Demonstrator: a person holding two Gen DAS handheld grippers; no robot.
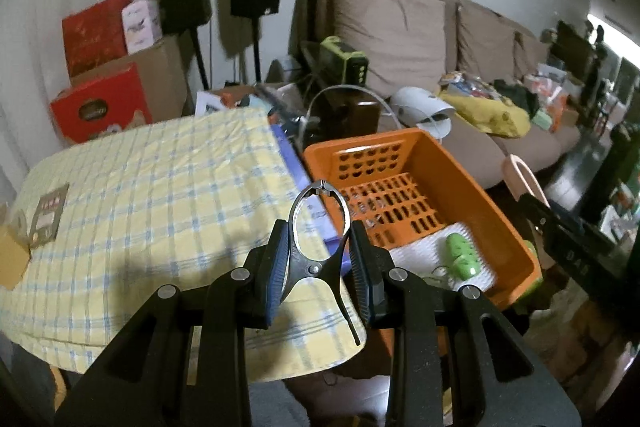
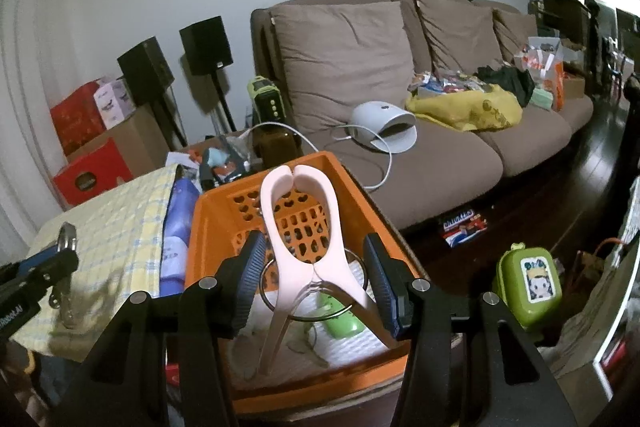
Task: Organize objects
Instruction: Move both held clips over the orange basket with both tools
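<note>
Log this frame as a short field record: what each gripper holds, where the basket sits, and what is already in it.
left gripper: shut on a black metal clip, above the edge of the yellow checked cloth
right gripper: holds a pink plastic clothes peg, above the basket
orange basket: beside the cloth-covered surface, in front of the brown sofa
basket contents: green toy on white padding
outside basket: green lidded box on the floor

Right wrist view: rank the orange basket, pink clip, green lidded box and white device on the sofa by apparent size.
1. orange basket
2. pink clip, enlarged by nearness to the camera
3-4. white device and green lidded box look alike; unranked.
</note>
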